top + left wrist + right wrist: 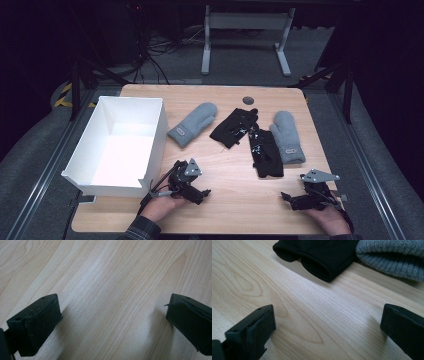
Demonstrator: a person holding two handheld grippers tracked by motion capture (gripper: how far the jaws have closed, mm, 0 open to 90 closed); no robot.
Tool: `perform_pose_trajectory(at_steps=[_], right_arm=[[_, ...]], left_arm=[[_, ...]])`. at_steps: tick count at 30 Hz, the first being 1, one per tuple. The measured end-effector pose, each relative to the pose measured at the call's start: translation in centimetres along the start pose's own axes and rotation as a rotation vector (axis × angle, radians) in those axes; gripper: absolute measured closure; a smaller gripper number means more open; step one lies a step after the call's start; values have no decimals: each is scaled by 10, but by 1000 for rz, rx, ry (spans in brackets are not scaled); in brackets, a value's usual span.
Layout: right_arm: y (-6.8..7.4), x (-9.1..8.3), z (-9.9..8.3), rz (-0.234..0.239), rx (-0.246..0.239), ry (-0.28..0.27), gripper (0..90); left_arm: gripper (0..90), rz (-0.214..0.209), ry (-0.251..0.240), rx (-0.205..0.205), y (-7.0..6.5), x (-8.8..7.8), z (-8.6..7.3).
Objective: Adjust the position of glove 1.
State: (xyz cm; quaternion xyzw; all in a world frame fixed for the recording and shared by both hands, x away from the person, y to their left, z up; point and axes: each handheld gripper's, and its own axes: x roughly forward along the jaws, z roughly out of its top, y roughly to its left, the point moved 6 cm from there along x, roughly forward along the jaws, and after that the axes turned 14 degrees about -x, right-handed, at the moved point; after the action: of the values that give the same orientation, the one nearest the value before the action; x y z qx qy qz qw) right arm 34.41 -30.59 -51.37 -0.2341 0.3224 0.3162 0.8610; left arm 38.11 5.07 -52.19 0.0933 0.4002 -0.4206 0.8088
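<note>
Two grey mittens lie on the wooden table (pixel 235 180): one (pixel 193 123) left of centre, the other (pixel 287 136) at the right. Between them lie two black gloves, one (pixel 233 127) in the middle and one (pixel 265 152) beside the right mittens's edge. My left gripper (pixel 200 191) rests near the front, beside the box, open over bare wood (pixel 112 302). My right gripper (pixel 290 199) rests at the front right, open and empty. In the right gripper view the black glove's cuff (pixel 319 257) and the grey mitten (pixel 392 257) lie just ahead of the jaws.
A white open box (pixel 117 145) stands at the table's left side, its near corner close to my left hand. A round grey grommet (pixel 248 100) sits near the far edge. Beyond the table stand a white desk frame (pixel 245 35) and cables on the floor.
</note>
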Motion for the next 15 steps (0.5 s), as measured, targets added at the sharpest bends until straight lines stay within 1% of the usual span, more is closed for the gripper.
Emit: perform_pose_trajectory(at_steps=[3,5,6,8,9,10,11,12,13,14,15], right_arm=[[0,0,0,1,0,0,3],[1,0,0,5,-4,-6,21],[1,-1,1,8,-9,-4,48],[1,-4,3,16,-4,-5,170],[-1,-6,5,4,-4,-15,180],[-2,-8,8,-3,-2,-22,208],[-6,-12,11,-26,6,-36,255],[-8,-14,14,-33,12,-50,289],[-8,-14,14,-33,12,-50,289],[-14,-17,18,-45,26,-74,321],[-18,-18,21,-57,33,-76,340]], left_arm=[[4,-13,7,20,2,-2,-1],[2,-16,3,18,2,-2,-2],[2,-16,4,19,3,-2,-2],[2,-19,7,24,4,-3,-2],[2,-22,5,27,5,-3,-3],[2,-23,4,26,5,-3,-2],[1,-23,4,25,5,-3,-2],[2,-23,4,25,5,-3,-2],[2,-22,4,25,5,-3,-2],[1,-22,4,25,5,-3,-2],[2,-22,4,25,5,-3,-2]])
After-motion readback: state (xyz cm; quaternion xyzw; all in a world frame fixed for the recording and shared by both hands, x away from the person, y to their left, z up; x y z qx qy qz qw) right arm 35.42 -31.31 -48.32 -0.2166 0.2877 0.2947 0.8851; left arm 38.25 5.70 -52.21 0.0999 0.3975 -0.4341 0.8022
